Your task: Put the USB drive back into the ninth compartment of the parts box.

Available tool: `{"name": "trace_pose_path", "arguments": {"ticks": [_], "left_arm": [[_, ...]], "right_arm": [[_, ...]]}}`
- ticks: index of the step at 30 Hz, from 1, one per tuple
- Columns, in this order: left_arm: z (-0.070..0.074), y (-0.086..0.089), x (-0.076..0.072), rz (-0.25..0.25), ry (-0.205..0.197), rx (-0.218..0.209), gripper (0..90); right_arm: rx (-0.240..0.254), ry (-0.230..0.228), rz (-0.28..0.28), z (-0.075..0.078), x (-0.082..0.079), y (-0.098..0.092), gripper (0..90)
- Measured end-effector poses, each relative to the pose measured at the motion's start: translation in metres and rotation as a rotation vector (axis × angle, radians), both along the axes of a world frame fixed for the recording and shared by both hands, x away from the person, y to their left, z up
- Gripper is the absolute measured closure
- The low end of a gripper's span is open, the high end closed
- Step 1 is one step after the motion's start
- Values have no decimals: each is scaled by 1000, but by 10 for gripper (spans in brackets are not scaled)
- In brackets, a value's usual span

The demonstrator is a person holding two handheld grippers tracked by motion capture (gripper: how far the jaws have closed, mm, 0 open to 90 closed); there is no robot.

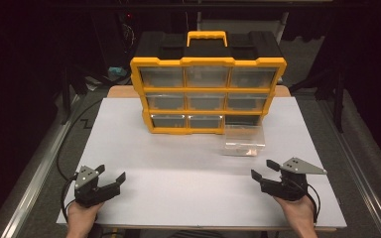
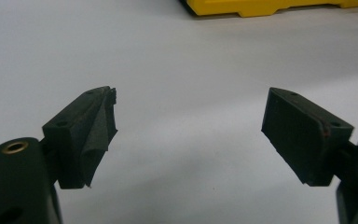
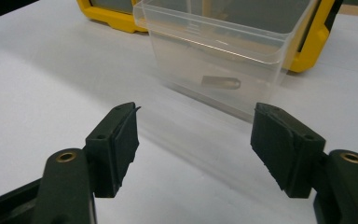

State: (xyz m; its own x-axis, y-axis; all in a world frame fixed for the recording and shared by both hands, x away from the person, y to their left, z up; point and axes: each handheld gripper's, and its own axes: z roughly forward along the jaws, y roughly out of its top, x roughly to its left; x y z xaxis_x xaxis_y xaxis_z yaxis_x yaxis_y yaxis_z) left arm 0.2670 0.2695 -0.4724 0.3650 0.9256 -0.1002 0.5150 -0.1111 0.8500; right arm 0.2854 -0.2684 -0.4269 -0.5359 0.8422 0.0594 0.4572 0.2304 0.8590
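On table [image 1: 144,158]: both grippers, jaws apart.

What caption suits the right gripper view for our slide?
Open right tool faces a clear plastic drawer on the white table, before the yellow organizer.

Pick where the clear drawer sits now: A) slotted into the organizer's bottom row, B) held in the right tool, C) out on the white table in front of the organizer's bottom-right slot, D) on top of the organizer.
C: the clear drawer stands on the table before the organizer's vacant bottom-right slot, with both tools open and apart from it.
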Motion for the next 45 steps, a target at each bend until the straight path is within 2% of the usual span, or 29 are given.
{"name": "trace_pose_path", "arguments": {"ticks": [19, 29, 35, 45], "left_arm": [[0, 0, 1, 0, -2, -7, 185], [0, 0, 1, 3, -1, -11, 185], [0, 1, 0, 2, -3, -16, 185], [1, 2, -1, -3, -7, -23, 185]], "right_arm": [[32, -56, -79, -12, -1, -29, 265], [65, -61, -117, -17, -4, -45, 253], [58, -47, -131, -24, -7, -51, 245], [73, -60, -139, -29, -17, -58, 234]]}}
